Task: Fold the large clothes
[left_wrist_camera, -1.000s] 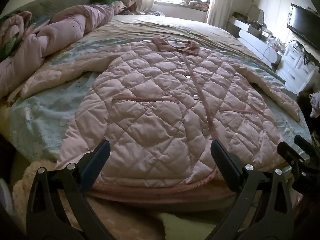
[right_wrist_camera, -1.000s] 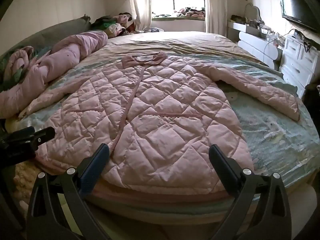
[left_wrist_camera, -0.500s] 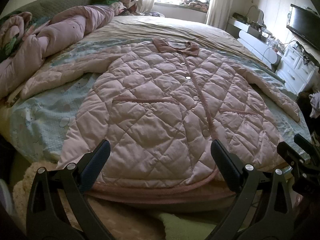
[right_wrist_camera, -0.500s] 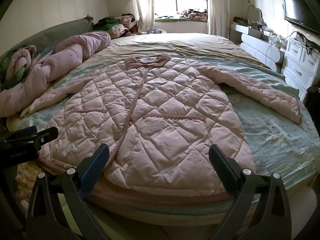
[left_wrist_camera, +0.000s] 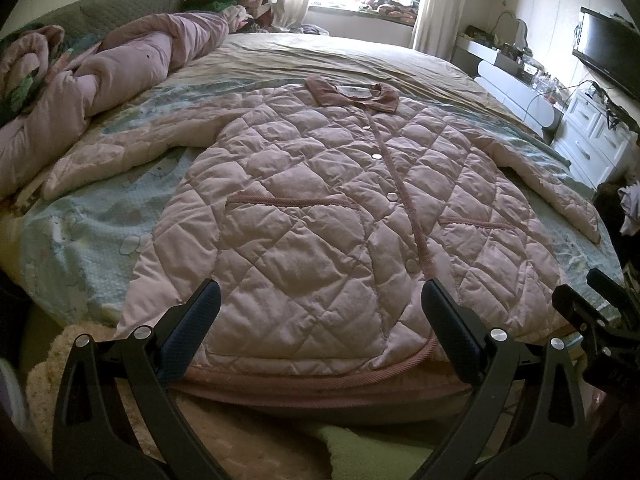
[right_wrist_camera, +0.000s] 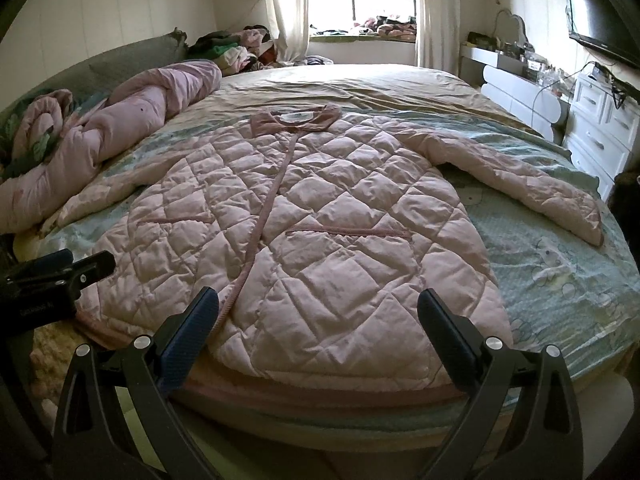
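A large pink quilted coat lies flat and buttoned on the bed, collar far, hem at the near edge, both sleeves spread out. It also shows in the right wrist view. My left gripper is open and empty, just above the hem's left half. My right gripper is open and empty, over the hem's right half. Each gripper shows at the edge of the other's view.
The round bed has a light blue patterned sheet. A rolled pink duvet lies along its left side. White drawers and a wall television stand at the right. A fluffy rug lies below the bed's edge.
Both grippers have risen and tipped slightly, so more of the room and window shows. The coat has not moved. Both stay open.
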`<state>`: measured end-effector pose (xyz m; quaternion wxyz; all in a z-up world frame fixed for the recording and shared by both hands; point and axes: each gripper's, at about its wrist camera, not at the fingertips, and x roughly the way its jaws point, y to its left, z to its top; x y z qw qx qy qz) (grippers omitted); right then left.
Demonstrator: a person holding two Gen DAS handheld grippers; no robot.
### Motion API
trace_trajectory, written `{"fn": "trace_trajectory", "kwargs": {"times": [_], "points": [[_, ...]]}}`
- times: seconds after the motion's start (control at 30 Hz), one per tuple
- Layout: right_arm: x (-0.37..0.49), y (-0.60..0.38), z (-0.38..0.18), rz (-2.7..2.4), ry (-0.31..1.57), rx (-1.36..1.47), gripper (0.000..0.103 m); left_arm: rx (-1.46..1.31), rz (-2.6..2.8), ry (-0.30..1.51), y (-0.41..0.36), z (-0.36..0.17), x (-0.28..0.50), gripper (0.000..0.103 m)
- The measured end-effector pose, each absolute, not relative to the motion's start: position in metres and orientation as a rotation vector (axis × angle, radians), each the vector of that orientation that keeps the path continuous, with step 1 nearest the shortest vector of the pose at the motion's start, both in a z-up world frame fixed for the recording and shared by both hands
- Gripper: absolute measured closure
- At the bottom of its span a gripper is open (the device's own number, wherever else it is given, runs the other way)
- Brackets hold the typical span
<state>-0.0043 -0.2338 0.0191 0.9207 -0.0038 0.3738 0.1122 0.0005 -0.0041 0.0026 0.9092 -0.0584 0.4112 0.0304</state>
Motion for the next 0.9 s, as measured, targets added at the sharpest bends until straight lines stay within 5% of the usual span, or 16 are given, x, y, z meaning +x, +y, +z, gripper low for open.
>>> {"fn": "trace_trajectory", "kwargs": {"times": [0.9], "points": [[0.01, -0.229, 0.009, 0.242, 0.8, 0.0, 0.004, -0.099, 0.07, 0.856, 0.004, 0.008, 0.014, 0.009]]}}
